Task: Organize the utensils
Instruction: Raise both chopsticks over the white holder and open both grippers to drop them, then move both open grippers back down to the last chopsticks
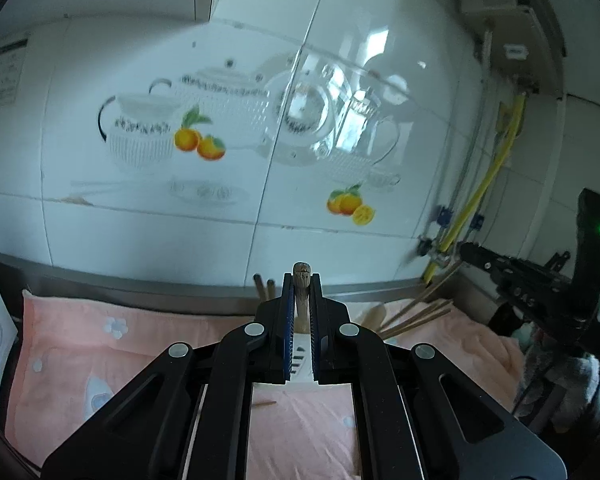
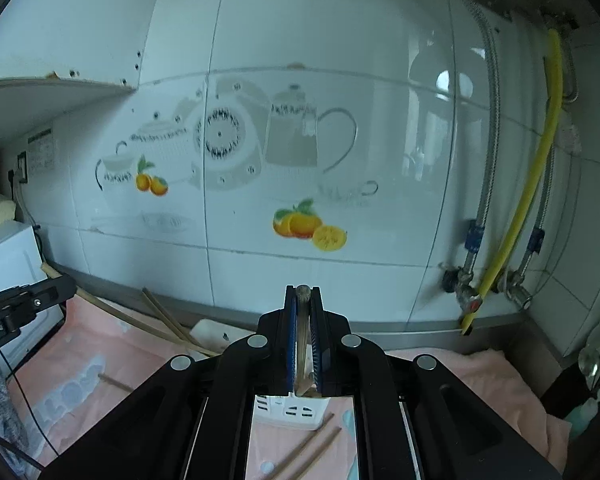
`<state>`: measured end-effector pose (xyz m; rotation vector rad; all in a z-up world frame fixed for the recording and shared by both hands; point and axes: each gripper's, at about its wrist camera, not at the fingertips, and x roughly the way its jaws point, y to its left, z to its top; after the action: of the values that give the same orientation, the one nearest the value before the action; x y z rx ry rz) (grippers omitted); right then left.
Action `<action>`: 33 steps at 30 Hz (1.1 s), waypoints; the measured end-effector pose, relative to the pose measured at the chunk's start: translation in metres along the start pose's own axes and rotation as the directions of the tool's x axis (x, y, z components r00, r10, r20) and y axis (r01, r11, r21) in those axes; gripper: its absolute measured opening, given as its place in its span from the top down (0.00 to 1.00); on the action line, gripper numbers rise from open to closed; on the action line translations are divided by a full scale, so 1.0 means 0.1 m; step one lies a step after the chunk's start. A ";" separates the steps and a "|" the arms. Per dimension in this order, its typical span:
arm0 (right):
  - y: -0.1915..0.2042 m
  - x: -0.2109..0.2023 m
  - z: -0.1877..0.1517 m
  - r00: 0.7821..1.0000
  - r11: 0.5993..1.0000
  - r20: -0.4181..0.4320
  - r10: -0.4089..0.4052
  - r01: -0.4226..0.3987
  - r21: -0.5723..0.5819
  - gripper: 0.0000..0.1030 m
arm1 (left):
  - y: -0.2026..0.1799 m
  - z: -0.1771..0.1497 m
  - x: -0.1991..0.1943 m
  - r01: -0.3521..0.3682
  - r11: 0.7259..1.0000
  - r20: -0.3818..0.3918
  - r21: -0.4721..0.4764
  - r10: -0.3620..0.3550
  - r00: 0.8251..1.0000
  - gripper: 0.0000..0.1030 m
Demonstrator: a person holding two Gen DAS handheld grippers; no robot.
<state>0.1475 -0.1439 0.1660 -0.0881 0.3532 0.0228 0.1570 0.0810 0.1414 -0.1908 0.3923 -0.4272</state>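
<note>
Left gripper [image 1: 301,280] clamped narrow on a wooden utensil handle [image 1: 302,276], its carved end poking just past the fingertips. Right gripper [image 2: 302,294] likewise pinched tight on a thin metal utensil handle [image 2: 302,320]. Below both, a pink towel [image 2: 480,376]. White slotted utensil holder [image 2: 292,410] sits under the right jaws; loose chopsticks [image 2: 312,444] lie just nearer than it.

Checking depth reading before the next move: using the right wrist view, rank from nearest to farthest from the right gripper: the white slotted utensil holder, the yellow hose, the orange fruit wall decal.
1. White slotted utensil holder: just beneath the right gripper, on the pink cloth.
2. Yellow hose: at the right, running up the wall.
3. Orange fruit wall decal: on the tiled wall ahead; close to the hose in depth, so this order is uncertain.
</note>
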 end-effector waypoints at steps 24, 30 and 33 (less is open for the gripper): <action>-0.05 -0.42 -0.35 1.000 0.996 -0.001 0.030 -0.030 0.083 0.82 | 0.39 -0.45 0.34 -0.084 0.996 -0.186 0.010 0.085 0.979 0.91; 0.01 -0.58 -0.69 0.997 0.992 -0.052 0.049 -0.042 0.118 0.82 | 0.60 -0.60 0.26 -0.123 0.992 -0.222 0.000 0.119 0.968 0.91; 0.01 -0.55 -0.91 0.993 0.989 -0.107 0.055 -0.040 0.144 0.82 | 0.68 -0.69 0.23 -0.139 0.990 -0.246 0.018 0.139 0.959 0.91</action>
<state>0.0651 -0.1513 0.0999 0.0601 0.4671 0.0401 0.1733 0.1246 0.0537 -0.1086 0.6471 -0.3124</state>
